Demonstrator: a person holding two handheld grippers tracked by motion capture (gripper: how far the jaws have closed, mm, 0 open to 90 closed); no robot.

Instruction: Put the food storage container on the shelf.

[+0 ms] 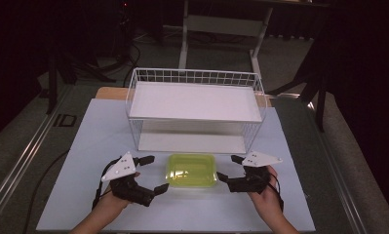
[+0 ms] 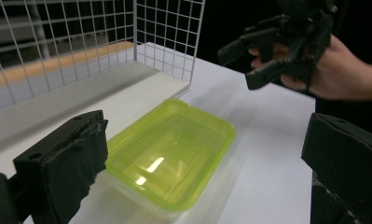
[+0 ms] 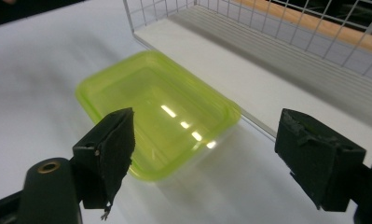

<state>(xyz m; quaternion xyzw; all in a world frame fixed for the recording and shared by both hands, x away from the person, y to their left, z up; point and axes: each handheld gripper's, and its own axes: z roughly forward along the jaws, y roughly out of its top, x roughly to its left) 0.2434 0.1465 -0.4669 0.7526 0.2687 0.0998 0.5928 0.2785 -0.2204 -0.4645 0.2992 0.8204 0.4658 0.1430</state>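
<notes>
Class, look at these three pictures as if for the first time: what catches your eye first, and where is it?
The bright yellow-green box stands out, lying on the pale table just in front of the white wire rack. The black left gripper and right gripper flank it, one at each end, both with jaws open and apart from it.

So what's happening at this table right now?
A person holds a two-jaw gripper in each hand on either side of a yellow-green plastic container that sits on the white table, just in front of a white wire shelf rack. The left gripper and the right gripper both have their jaws open and point toward the container, neither touching it. Nothing is gripped at this moment.
</notes>
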